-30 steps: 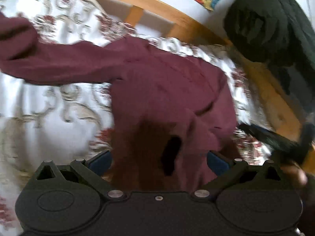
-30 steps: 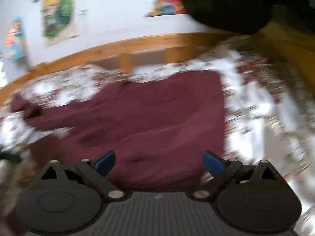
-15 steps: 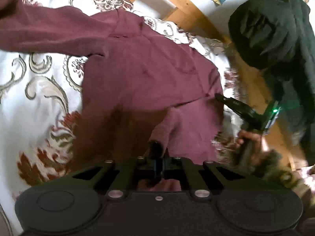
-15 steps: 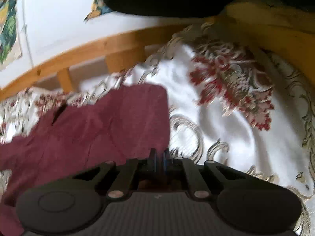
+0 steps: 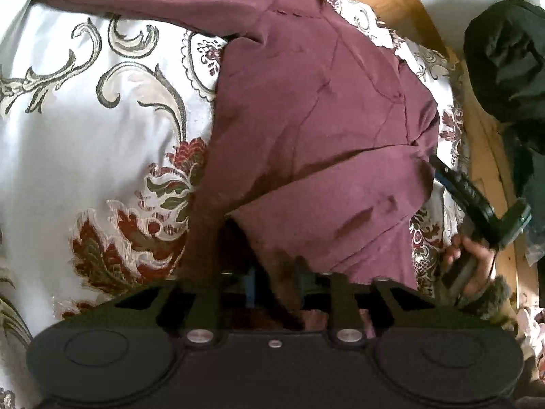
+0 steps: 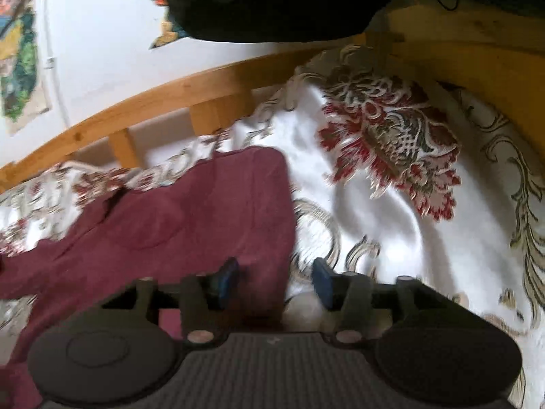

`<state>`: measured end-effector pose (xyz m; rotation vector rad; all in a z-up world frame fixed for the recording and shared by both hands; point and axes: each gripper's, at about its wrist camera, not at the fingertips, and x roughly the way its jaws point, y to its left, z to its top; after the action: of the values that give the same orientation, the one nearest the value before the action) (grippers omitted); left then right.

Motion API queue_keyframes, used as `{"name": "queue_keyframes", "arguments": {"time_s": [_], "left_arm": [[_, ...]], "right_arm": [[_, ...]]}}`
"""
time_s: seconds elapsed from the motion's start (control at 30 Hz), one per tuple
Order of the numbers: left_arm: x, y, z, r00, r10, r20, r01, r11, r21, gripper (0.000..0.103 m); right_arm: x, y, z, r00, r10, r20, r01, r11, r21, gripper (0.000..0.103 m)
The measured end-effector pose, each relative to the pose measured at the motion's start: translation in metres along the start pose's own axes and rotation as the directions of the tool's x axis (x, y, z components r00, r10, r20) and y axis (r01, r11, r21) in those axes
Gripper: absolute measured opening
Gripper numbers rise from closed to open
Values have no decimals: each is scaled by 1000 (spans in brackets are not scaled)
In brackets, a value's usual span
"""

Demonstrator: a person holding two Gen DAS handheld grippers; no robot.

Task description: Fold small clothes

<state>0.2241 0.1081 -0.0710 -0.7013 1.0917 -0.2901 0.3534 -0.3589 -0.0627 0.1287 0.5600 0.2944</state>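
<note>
A maroon long-sleeved shirt [image 5: 306, 102] lies spread on a white floral bedspread [image 5: 85, 119], with one sleeve folded across its lower body. My left gripper [image 5: 275, 279] is low over that folded sleeve. Its jaws are opening, and dark maroon cloth still lies between the pads. My right gripper [image 6: 275, 279] is at the shirt's [image 6: 187, 225] right-hand edge. Its jaws are opening too, with the cloth edge between them beside the left pad and bare bedspread [image 6: 391, 238] beside the right pad. In the left wrist view, a hand [image 5: 473, 262] holds the right gripper [image 5: 442, 170] at the shirt's right side.
A wooden bed rail [image 6: 204, 88] runs along the far side and round the right corner [image 5: 483, 156]. A dark garment [image 5: 504, 51] hangs over that rail, also seen in the right wrist view [image 6: 272, 0]. Colourful pictures [image 6: 20, 68] hang on the white wall.
Both grippers went from wide open to shut on the shirt, and their jaws now stand apart again. The left one sank closer to the cloth; the right one shifted to the shirt's right edge.
</note>
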Motion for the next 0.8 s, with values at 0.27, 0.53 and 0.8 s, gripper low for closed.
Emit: {"name": "queue_keyframes", "arguments": {"time_s": [0.27,0.53,0.8], "left_arm": [[-1,-8,-9,994,99,48,-103,991,84,39],[-26,-12,-22,982,98,161,-115,988,100,85],[-113,22,-2,802,398,446,-462,886,42,98]], "right_arm": [[-8,42,-52,973,-230,15,222,915,-336,69],[-36,63,-63,961,-265,81,277,913,-300,91],[-110,108,-93,994,-81,73,92,981,-171,102]]}}
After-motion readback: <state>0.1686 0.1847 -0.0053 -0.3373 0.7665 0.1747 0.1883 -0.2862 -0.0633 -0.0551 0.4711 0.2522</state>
